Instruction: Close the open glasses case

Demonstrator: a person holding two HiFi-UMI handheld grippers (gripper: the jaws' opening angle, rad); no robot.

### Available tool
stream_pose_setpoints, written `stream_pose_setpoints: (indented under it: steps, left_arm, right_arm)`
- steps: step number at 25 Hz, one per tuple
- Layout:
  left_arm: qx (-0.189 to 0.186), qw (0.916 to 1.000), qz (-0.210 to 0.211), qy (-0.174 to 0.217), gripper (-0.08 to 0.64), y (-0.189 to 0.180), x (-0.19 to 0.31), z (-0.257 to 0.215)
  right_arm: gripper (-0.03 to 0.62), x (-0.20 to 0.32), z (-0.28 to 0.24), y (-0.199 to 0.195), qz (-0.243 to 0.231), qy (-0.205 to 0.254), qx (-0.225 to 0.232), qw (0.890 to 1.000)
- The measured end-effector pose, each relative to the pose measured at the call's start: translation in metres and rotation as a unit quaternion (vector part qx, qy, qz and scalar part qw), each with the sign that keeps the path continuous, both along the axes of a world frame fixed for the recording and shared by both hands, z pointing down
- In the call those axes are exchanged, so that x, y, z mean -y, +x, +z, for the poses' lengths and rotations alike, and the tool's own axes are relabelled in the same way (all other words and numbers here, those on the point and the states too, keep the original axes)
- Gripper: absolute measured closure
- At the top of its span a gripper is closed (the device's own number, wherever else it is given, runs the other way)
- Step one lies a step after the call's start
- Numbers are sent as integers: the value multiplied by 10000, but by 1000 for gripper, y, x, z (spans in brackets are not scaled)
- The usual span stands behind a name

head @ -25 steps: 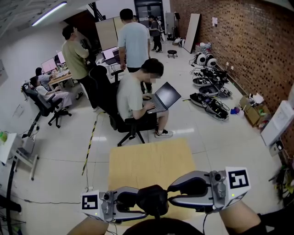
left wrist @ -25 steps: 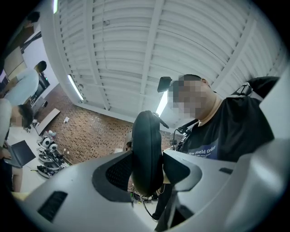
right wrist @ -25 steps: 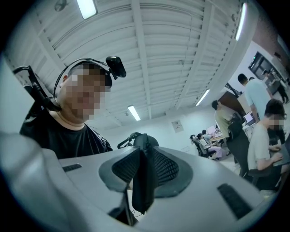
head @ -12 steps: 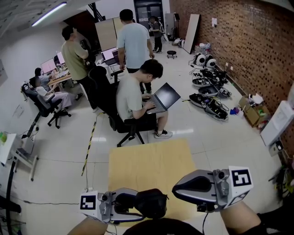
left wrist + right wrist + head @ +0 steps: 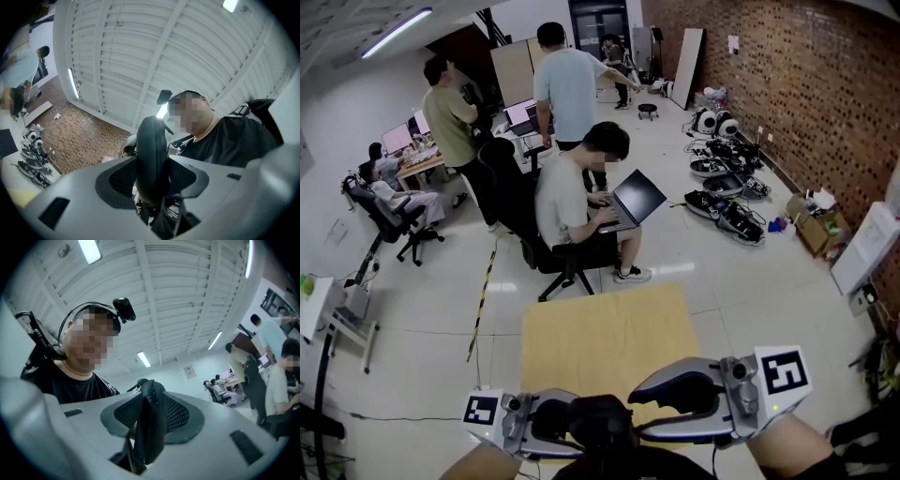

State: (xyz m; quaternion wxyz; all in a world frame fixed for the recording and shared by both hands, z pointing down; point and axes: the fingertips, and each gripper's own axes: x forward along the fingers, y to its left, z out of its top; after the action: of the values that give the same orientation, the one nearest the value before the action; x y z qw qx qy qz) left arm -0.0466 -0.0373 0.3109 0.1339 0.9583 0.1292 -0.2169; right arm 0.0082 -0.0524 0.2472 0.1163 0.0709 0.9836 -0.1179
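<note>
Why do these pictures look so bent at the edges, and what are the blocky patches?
Head view: the wide lens bows the brick wall and floor; blocky patches were added afterwards over faces. Left gripper view: black round border, the glasses case dark against the bright ceiling. Right gripper view: same bending, a ceiling lamp glares.

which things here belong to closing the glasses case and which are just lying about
Job: glasses case; left gripper, clamped on it; right gripper, jaws just opened, case between its pads.

Lying about: wooden tabletop; laptop; cardboard box; piled gear.
</note>
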Motion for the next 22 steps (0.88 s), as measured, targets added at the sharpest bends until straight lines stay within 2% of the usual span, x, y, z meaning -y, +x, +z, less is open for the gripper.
stream_pose_setpoints:
  steps: [3,6,7,8,9,15,19,22]
  left_arm:
    - [-3,9998,187,-4,344,2,-5,1]
    - [12,9997,253,-12,345,5,-8,5]
    - [20,9997,243,-21,345,5,-7,5]
    - [33,9997,221,-29,344,4,-7,5]
    - [49,9998,193,-31,345,3,-6,5]
    - [238,9997,9,15,345,1,-2,6]
    - [734,9970,-200,137,345,5,2,19]
    - [1306,9904,-341,307,345,6,2,31]
  right_arm:
    - [488,-6,1,-2,-350,-84,67,9993]
    - [488,-8,2,-2,-425,-70,102,9990]
    - [495,-8,2,-1,-393,-44,101,9992]
    - [551,-8,2,0,-343,-7,93,9994]
    - [580,-8,2,1,-281,43,69,9996]
    - [603,-3,5,3,153,318,-228,9991]
    - [605,4,13,3,590,736,-743,9928]
    - [606,5,19,0,974,1391,-1257,9774]
